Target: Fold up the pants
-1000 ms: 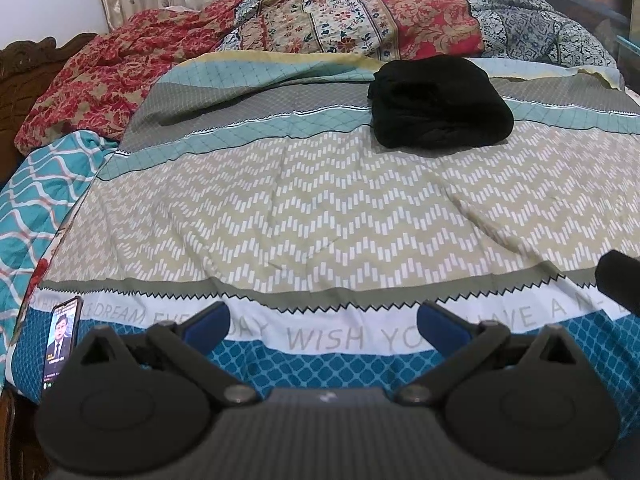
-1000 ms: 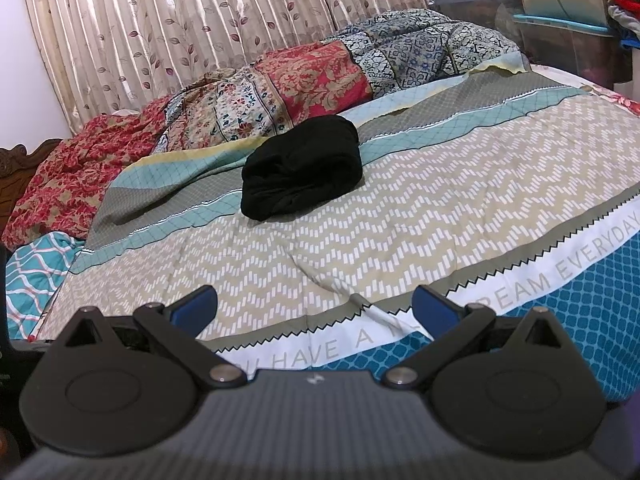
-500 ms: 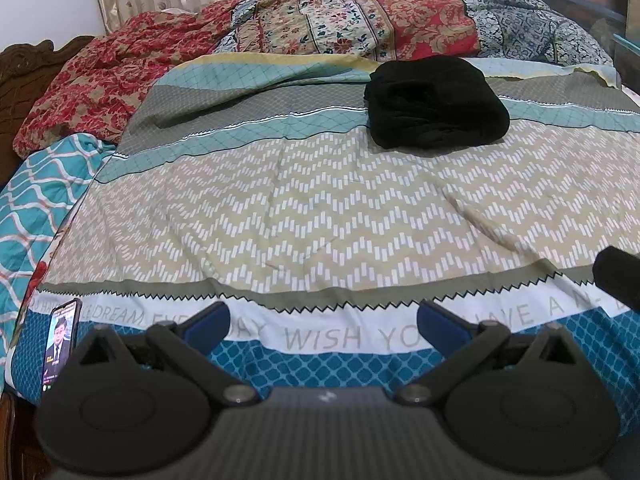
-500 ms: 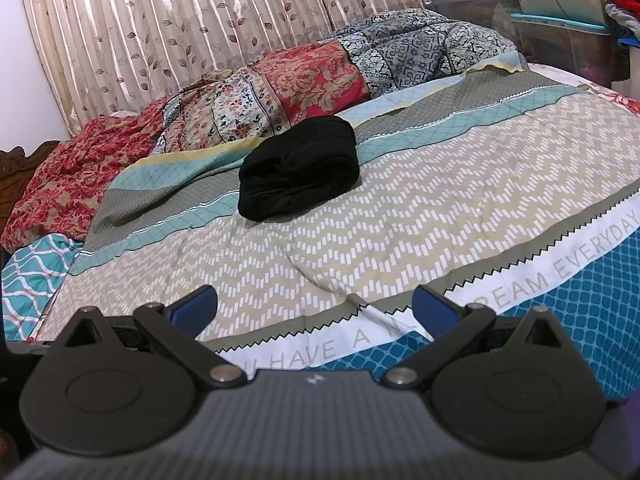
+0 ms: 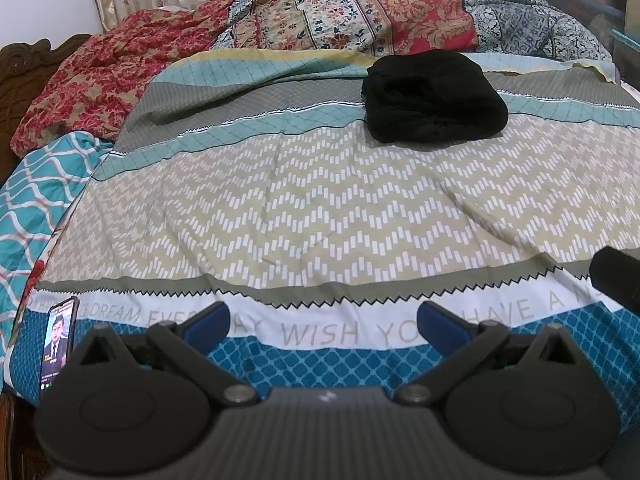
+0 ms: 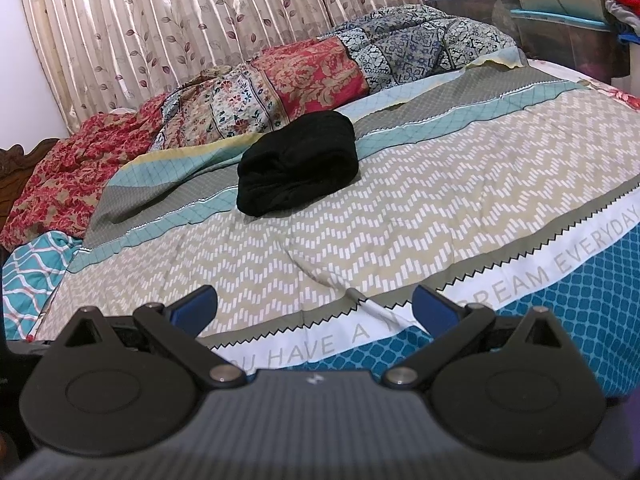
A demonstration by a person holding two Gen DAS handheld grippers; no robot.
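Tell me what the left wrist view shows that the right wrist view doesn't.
Only the left wrist view shows a phone, screen lit, at the bed's near left edge. Only the right wrist view shows storage bins beyond the bed. Both show the black pants bundled on the bedspread, a curtain behind, and an open, empty claw: left, right.

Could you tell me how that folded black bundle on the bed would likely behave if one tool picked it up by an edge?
The black pants sit as a soft, rounded bundle with loose folds, so they would probably sag and partly unfold. They look like limp knit fabric, likely light and not fragile. Pushed across the wrinkled bedspread, they would probably bunch up or drag the cloth rather than slide cleanly.
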